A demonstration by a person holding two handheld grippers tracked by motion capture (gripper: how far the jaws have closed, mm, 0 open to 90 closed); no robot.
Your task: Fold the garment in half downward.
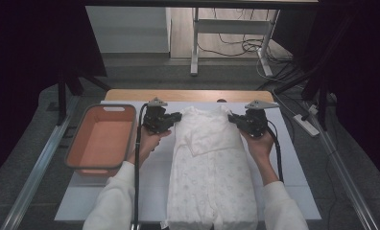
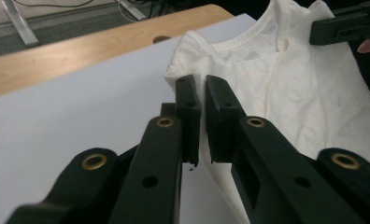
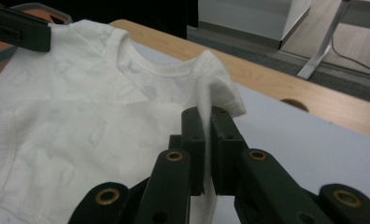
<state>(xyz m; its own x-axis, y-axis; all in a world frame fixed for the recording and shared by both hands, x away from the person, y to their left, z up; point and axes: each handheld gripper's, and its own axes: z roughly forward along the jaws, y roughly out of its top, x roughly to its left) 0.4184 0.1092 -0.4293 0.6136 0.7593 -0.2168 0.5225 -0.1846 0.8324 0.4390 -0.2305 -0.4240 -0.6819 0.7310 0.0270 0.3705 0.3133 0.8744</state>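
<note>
Basket (image 1: 100,139): orange-lined, grey-rimmed, at the left of the worktop (image 1: 82,201), just beside the left hand (image 1: 147,143).
Left tongs (image 1: 177,116): clamped on the left shoulder edge of the garment (image 1: 212,163); fabric pinched between the pads in the left gripper view.
Garment: white, printed, spread lengthwise down the middle of the white-covered worktop, neck end far, shoulders raised at both tongs.
Right tongs (image 1: 232,118): clamped on the right shoulder, a fold of cloth standing up between the pads (image 3: 195,135).
Right hand (image 1: 260,143): beneath its tongs, beside the garment's right edge.
</note>
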